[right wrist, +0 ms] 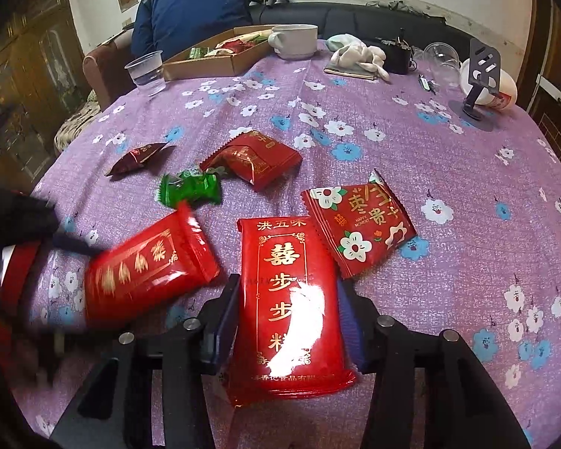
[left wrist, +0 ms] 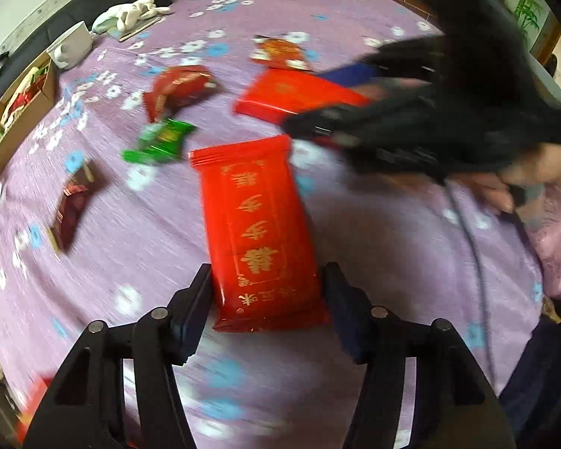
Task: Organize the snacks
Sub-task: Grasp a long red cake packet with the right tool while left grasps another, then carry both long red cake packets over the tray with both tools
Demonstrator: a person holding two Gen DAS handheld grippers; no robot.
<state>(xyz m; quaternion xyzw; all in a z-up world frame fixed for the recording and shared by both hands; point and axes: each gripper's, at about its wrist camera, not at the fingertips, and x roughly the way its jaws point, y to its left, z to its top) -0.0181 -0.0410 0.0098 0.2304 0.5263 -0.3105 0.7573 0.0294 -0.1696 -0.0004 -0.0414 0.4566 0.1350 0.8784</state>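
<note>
The left tool (left wrist: 267, 299) has its 2 fingers set against the long sides of a red packet (left wrist: 258, 232) with gold print, holding it near its lower end; the packet lies flat on the purple flowered surface (left wrist: 374, 243). The view is blurred, so how firm the grip is cannot be told.

The right tool (right wrist: 288, 321) likewise straddles a second red packet (right wrist: 291, 299), its fingers against both long edges near the packet's lower half, with glare on the wrapper. In the left view this tool (left wrist: 318, 129) shows as a dark blur over that packet (left wrist: 295, 93).

Just beside the right tool's packet, to its right, lies a flowered red packet (right wrist: 359, 224), touching or slightly overlapping its upper corner. To its left is the left tool's packet (right wrist: 149, 265), tilted and blurred.

Farther out sit a green candy (right wrist: 190, 189), a puffy red pack (right wrist: 254, 159) just behind it, and a dark red candy (right wrist: 138, 157) off to the left, apart from the others.

At the far edge of the surface stand a cardboard box (right wrist: 220, 63) holding snacks, a clear cup (right wrist: 145, 71) beside it, a white mug (right wrist: 295, 41), a white cloth (right wrist: 355, 54) and a phone stand (right wrist: 479, 78).
</note>
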